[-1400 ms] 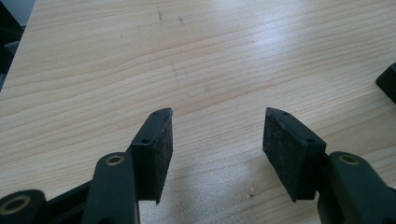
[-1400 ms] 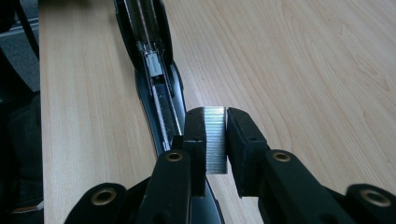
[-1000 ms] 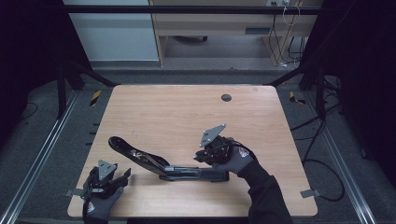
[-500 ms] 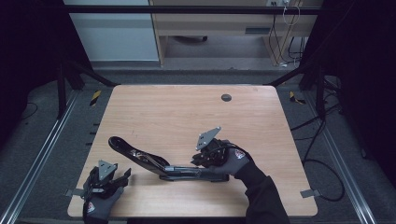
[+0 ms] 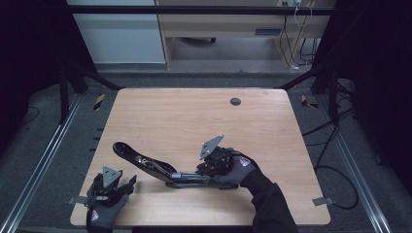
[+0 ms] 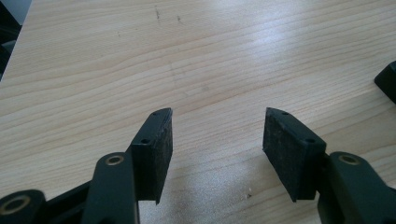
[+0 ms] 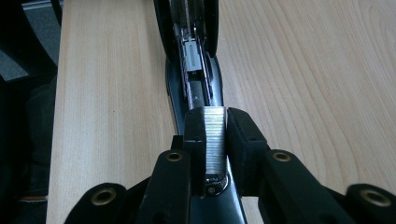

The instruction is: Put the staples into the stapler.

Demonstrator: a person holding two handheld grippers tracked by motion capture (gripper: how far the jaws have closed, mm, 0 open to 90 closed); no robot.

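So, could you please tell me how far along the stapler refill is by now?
Done: the stapler lies opened on the table, its channel exposed. In hand: the right gripper is shut on a strip of staples just over the channel's near end. Left: seat the strip, release it and close the stapler; the left gripper waits open beside it.

Setting: lab recording bay
Evidence: wooden table (image 5: 184, 111) inside black frame (image 5: 204, 8), floor rails (image 5: 43, 160), loose cables (image 5: 335, 160)

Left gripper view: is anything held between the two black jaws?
No. The left gripper stands open, with bare light wooden table showing in the gap between its jaws.
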